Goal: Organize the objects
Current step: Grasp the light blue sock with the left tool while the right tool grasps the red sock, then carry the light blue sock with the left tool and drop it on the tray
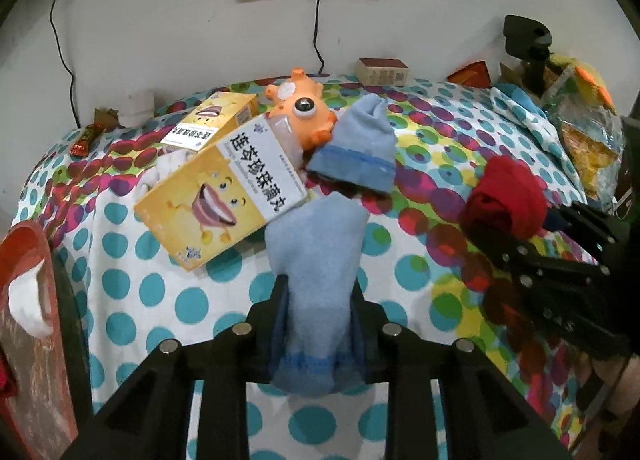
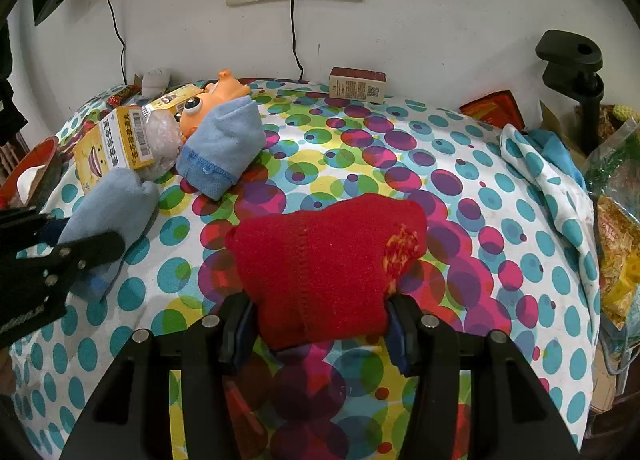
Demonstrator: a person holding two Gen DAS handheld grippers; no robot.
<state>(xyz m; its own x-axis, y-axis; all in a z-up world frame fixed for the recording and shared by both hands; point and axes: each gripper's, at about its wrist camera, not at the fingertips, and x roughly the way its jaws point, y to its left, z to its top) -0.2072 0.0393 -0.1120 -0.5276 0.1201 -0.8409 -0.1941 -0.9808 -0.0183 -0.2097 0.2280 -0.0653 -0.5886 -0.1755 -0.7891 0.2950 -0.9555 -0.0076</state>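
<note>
My left gripper (image 1: 318,292) is shut on a light blue sock (image 1: 316,256), held over the dotted tablecloth (image 1: 160,292); the sock also shows in the right wrist view (image 2: 112,204). A second light blue sock (image 1: 356,148) lies folded ahead, against an orange toy (image 1: 300,108) and a yellow box (image 1: 220,192). My right gripper (image 2: 320,312) is shut on a red sock (image 2: 328,260). The red sock (image 1: 504,196) and right gripper (image 1: 520,244) appear at the right of the left wrist view. The left gripper (image 2: 72,252) appears at the left of the right wrist view.
A second yellow box (image 1: 212,120) lies behind the first. A small brown-topped box (image 2: 357,84) stands by the wall. A black clamp stand (image 2: 580,76), snack bags (image 2: 616,244) and a bunched cloth (image 2: 544,164) crowd the right. A red chair back (image 1: 28,300) stands left.
</note>
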